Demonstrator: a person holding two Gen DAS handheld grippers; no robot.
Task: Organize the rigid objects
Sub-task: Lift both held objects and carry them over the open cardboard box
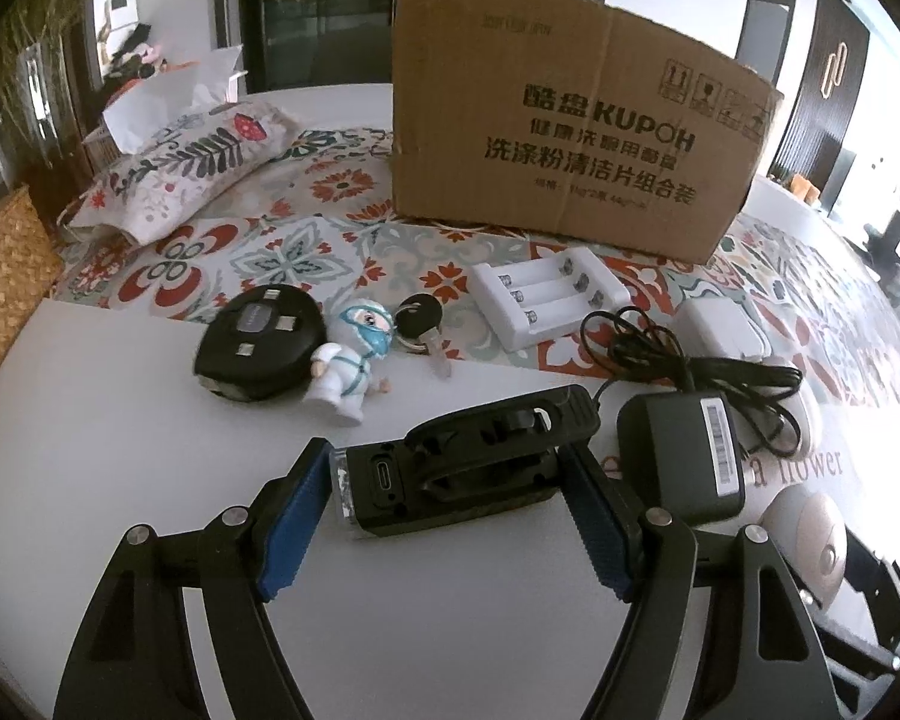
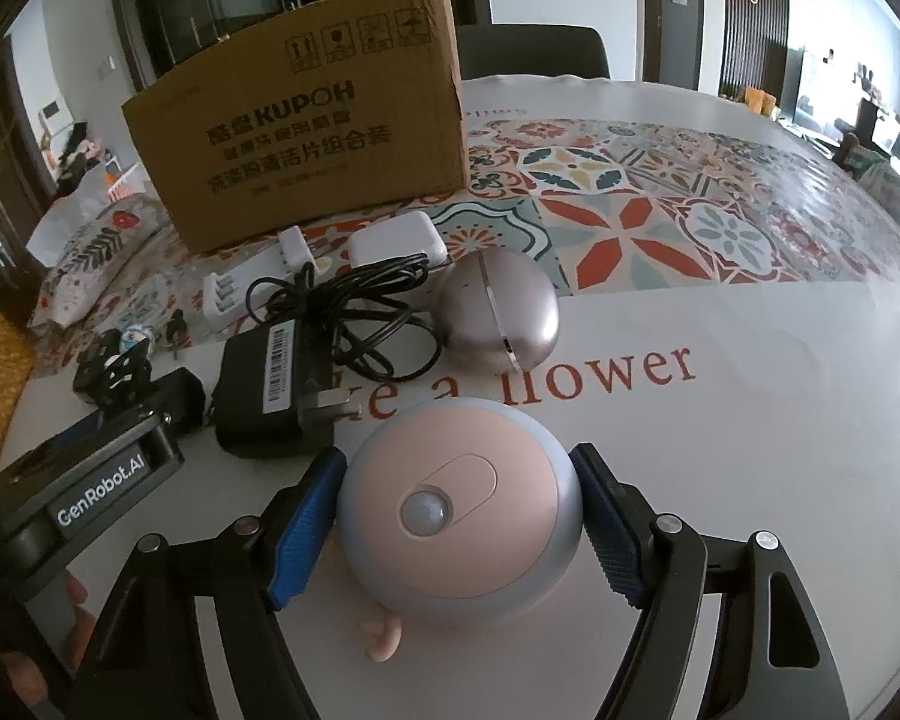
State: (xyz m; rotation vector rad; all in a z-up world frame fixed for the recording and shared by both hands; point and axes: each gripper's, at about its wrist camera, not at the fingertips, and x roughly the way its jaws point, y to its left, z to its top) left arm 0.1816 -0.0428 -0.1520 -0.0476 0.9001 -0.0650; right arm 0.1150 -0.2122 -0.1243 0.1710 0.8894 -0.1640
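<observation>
My left gripper (image 1: 450,510) straddles a black rectangular device with a USB port (image 1: 450,480) that lies on the white table. Its right blue pad (image 1: 594,516) lies against the device's right end, and its left pad touches the left end at the tip. My right gripper (image 2: 459,516) has both blue pads against the sides of a round pink and grey dome light (image 2: 459,516), which rests on the table. A cardboard box (image 1: 570,138) stands upright behind the objects.
Loose items lie nearby: a black adapter with cable (image 1: 684,456), a white battery charger (image 1: 546,300), a key (image 1: 420,324), a small figurine (image 1: 348,366), a black oval gadget (image 1: 258,342), a white plug (image 2: 396,240) and a metallic egg-shaped case (image 2: 498,312). A tissue pouch (image 1: 180,180) sits far left.
</observation>
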